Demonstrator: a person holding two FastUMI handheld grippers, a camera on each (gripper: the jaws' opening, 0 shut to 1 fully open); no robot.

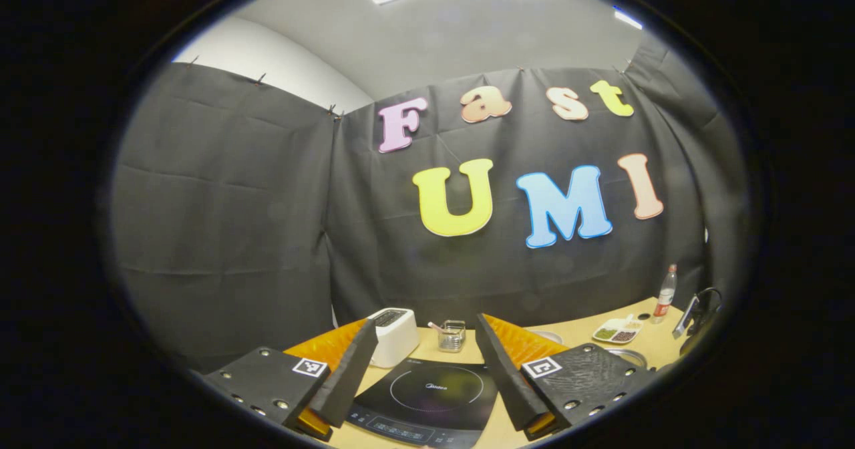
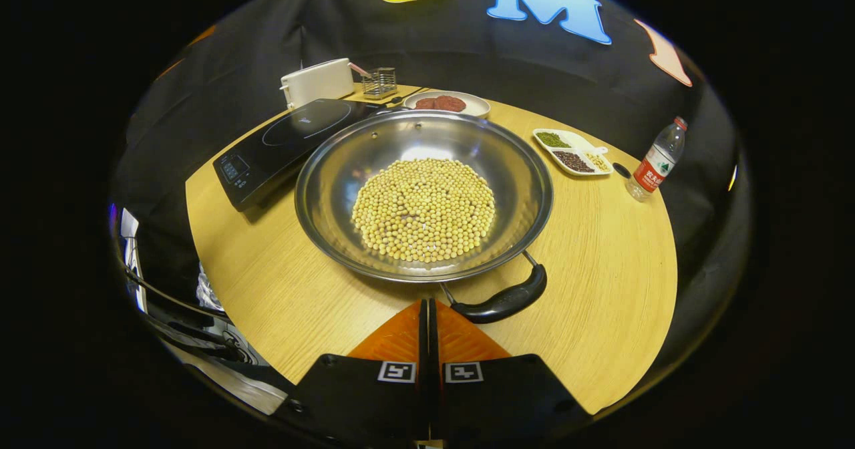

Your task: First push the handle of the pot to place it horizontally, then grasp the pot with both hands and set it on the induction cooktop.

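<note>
Sat on the round wooden counter (image 2: 601, 288), beside the induction cooktop (image 2: 287, 138): a wide, shallow steel pot (image 2: 424, 192), beans heaped inside, black loop handle (image 2: 504, 300) at the near rim. Likely heavy, stiff, smooth-walled and prone to slip; best taken at the handle and opposite rim. Right hand-held gripper (image 2: 427, 312) pressed together, empty, just short of the handle. Left hand-held gripper (image 1: 424, 342) spread, above the glassy cooktop.

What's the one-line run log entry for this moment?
phase: handle push | right gripper: shut, beside pot handle | left gripper: open, above induction cooktop | pot: on table, beans inside
</note>
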